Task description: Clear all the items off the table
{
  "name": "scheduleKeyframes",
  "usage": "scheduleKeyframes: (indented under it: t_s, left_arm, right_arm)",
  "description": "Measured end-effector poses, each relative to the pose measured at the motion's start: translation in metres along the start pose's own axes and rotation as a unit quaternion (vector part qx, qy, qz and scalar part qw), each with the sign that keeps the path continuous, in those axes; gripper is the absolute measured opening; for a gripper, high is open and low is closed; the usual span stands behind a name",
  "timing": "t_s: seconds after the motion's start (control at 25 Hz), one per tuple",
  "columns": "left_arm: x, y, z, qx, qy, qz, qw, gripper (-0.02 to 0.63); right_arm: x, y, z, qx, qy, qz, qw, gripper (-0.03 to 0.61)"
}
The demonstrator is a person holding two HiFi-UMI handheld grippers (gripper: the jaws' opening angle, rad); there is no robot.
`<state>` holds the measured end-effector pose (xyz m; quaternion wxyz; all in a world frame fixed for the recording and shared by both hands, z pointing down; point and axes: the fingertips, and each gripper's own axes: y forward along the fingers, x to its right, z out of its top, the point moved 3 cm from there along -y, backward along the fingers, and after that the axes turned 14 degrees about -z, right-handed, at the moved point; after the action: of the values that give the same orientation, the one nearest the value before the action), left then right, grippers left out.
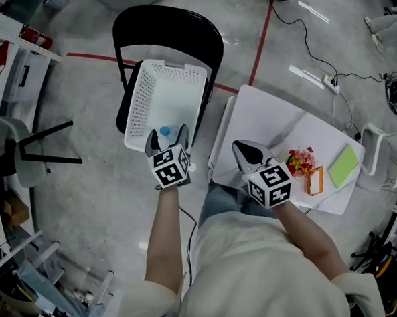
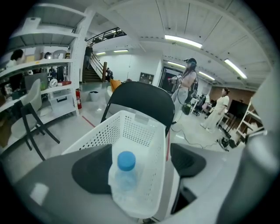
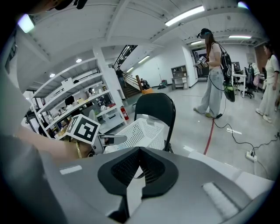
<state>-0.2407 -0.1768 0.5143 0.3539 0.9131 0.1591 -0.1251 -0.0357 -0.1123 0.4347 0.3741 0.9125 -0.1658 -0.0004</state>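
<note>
A clear water bottle with a blue cap [image 2: 126, 175] lies in the white perforated basket [image 2: 131, 131] that sits on a black folding chair [image 1: 177, 28]. My left gripper [image 2: 141, 159] hovers over the basket's near end with its jaws wide open; the bottle [image 1: 170, 134] lies between them and the pads do not press on it. My right gripper [image 1: 246, 150] is shut and empty above the near edge of the white table [image 1: 270, 116]. On the table lie a red and yellow bundle [image 1: 300, 161], an orange frame [image 1: 314, 181] and a green pad [image 1: 343, 166].
The basket [image 1: 164, 96] is to the left of the table. A grey chair [image 1: 17, 152] and shelving stand at the far left. Cables and a power strip [image 1: 329, 81] lie on the floor behind the table. People stand far off in both gripper views.
</note>
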Motion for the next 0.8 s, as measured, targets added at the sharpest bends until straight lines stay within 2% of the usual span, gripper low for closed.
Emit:
scheduleKeyframes:
  t_s: [0.48, 0.68, 0.8]
  left_arm:
    - [0.0, -0.018, -0.001, 0.013, -0.001, 0.012, 0.9998, 0.404]
    - [0.0, -0.027, -0.001, 0.015, 0.004, 0.02, 0.9997, 0.353]
    - [0.0, -0.034, -0.001, 0.019, 0.008, 0.034, 0.9992, 0.27]
  right_arm:
    - [-0.008, -0.007, 0.0, 0.01, -0.006, 0.006, 1.0, -0.002]
    - [-0.012, -0.012, 0.002, 0.017, -0.007, 0.008, 1.0, -0.002]
    - [-0.013, -0.015, 0.003, 0.021, -0.009, 0.009, 1.0, -0.002]
